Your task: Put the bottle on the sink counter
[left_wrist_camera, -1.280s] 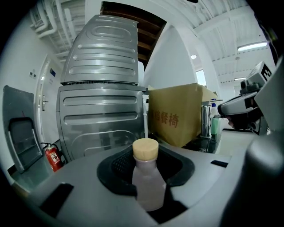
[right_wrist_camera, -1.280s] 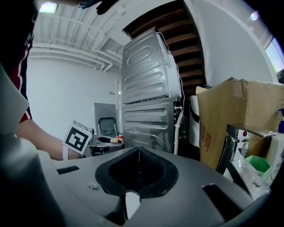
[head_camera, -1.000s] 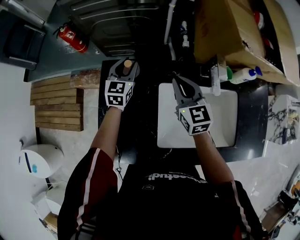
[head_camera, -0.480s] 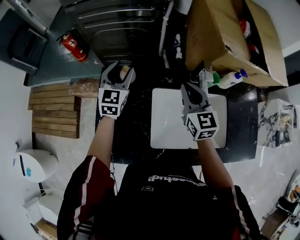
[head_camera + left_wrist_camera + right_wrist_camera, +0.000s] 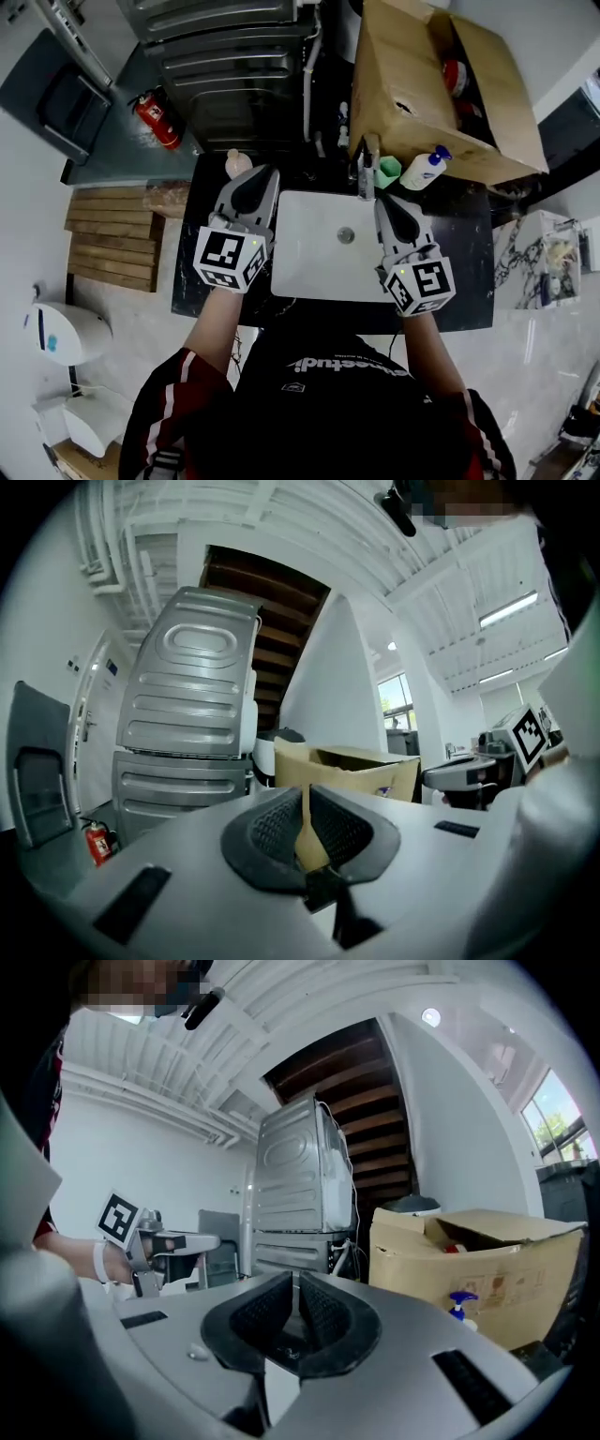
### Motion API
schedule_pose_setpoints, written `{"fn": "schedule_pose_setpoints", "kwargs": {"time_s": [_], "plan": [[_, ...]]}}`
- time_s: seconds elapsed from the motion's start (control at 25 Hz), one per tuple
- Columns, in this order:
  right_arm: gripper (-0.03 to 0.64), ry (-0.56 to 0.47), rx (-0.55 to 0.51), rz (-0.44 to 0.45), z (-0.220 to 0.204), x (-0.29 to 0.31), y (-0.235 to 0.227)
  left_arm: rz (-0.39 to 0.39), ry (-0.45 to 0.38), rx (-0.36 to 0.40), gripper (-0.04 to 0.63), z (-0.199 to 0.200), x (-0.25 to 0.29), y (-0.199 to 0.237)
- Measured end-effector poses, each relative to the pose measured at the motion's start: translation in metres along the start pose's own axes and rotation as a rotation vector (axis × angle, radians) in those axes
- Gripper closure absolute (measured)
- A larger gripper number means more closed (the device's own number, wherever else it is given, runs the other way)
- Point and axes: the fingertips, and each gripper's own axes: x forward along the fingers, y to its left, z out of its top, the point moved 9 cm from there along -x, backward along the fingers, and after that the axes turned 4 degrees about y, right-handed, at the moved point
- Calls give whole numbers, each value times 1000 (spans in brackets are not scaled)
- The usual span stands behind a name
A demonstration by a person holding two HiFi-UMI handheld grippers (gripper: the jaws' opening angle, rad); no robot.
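Bottle point(image 5: 236, 164), peach-coloured, stands on dark counter point(image 5: 469, 262).

The small pale bottle point(image 5: 236, 163) (rounded, peach-toned) stands upright at the dark worktop's point(image 5: 473, 253) far left corner, beside the white basin point(image 5: 319, 267).

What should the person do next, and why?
Probably just draw both grippers back and stop. The bottle already stands on the counter beside the sink, clear of the left gripper, whose fingers are closing on nothing; the right gripper is shut and empty too.
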Motion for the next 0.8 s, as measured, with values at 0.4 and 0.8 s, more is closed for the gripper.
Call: {"fn": "schedule_pose_setpoints", "kwargs": {"time_s": [0.4, 0.8], "plan": [[575, 49, 23, 63, -1, -80, -22, -155, 21, -23, 581, 7, -8, -125], [577, 12, 26, 84, 17, -99, -28, -108, 19, 37, 581, 19, -19, -142]]}}
